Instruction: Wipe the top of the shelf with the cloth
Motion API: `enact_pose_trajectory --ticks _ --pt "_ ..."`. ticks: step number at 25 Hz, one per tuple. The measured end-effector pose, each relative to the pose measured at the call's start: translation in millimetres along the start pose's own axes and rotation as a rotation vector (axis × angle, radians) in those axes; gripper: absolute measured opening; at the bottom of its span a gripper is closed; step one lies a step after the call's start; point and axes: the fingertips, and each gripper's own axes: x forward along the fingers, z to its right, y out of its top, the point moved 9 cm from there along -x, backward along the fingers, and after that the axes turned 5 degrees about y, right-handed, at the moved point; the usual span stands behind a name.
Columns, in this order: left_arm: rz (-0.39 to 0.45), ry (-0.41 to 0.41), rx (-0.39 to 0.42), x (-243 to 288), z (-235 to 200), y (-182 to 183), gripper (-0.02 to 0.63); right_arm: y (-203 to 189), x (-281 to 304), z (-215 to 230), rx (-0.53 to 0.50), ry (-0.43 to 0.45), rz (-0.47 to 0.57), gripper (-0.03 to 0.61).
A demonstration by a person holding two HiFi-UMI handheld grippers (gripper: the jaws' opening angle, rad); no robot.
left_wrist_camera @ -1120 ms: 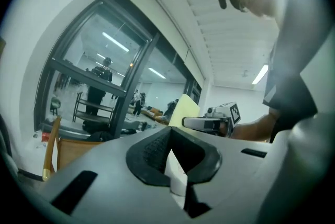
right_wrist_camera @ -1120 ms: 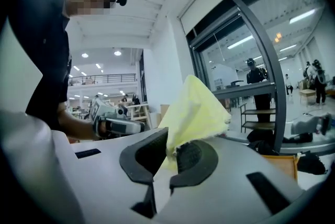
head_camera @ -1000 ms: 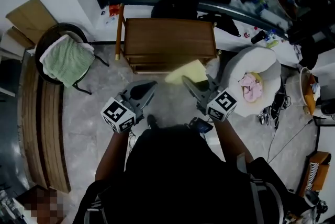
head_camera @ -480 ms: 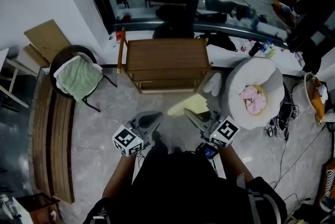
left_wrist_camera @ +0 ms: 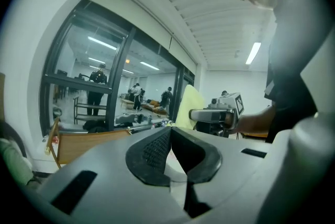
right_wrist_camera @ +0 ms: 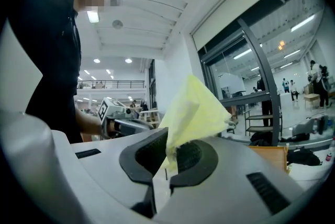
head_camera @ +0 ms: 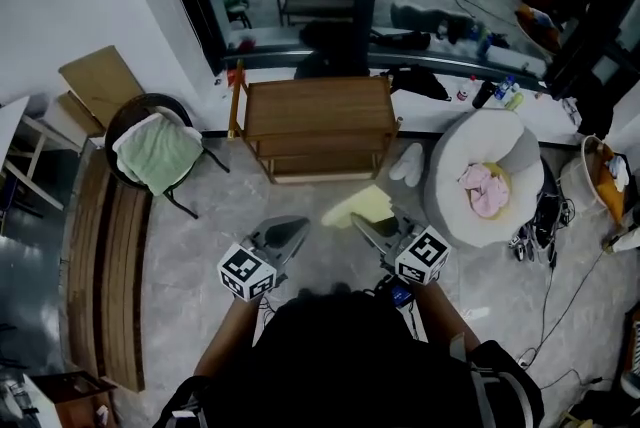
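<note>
The wooden shelf [head_camera: 318,106] stands ahead against the glass wall, its top bare. My right gripper [head_camera: 365,224] is shut on a yellow cloth [head_camera: 358,207], which hangs over the floor short of the shelf. In the right gripper view the cloth [right_wrist_camera: 193,113] rises from between the closed pads, and the shelf [right_wrist_camera: 269,152] shows low at the right. My left gripper [head_camera: 290,232] is beside it at the left, shut with nothing in it. The left gripper view has its tips [left_wrist_camera: 170,131] touching, with the cloth [left_wrist_camera: 189,105] and the right gripper [left_wrist_camera: 217,113] beyond.
A chair with a green towel [head_camera: 155,151] stands at the left, beside long wooden planks [head_camera: 100,256]. A white round cushion bed with a pink cloth [head_camera: 487,176] sits right of the shelf. Cables [head_camera: 545,286] trail on the floor at the right; bottles [head_camera: 495,91] lie behind.
The shelf now sits farther up and looks smaller, and both grippers are lower in the view. The right gripper has kept hold of the yellow cloth.
</note>
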Motion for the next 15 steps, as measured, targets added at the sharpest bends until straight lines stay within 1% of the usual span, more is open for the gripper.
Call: enact_pose_trajectory --ticks 2,5,7,11,15 --pt "0.014 -0.01 0.012 -4.6 -0.1 8.2 0.011 4.0 3.0 -6.5 0.004 -0.011 -0.003 0.031" --pt "0.02 -0.024 0.06 -12.2 0.3 15.5 0.011 3.0 10.5 -15.6 0.005 -0.017 -0.018 0.031" --pt "0.023 -0.01 0.05 -17.5 -3.1 14.2 0.011 -0.8 16.5 -17.9 0.018 -0.035 -0.05 0.031" --pt "0.011 0.014 0.026 -29.6 -5.3 8.0 0.011 1.3 22.3 -27.7 0.018 -0.033 -0.044 0.031" --pt "-0.011 0.02 0.033 -29.5 -2.1 6.3 0.011 -3.3 21.8 -32.3 0.038 -0.03 -0.06 0.031"
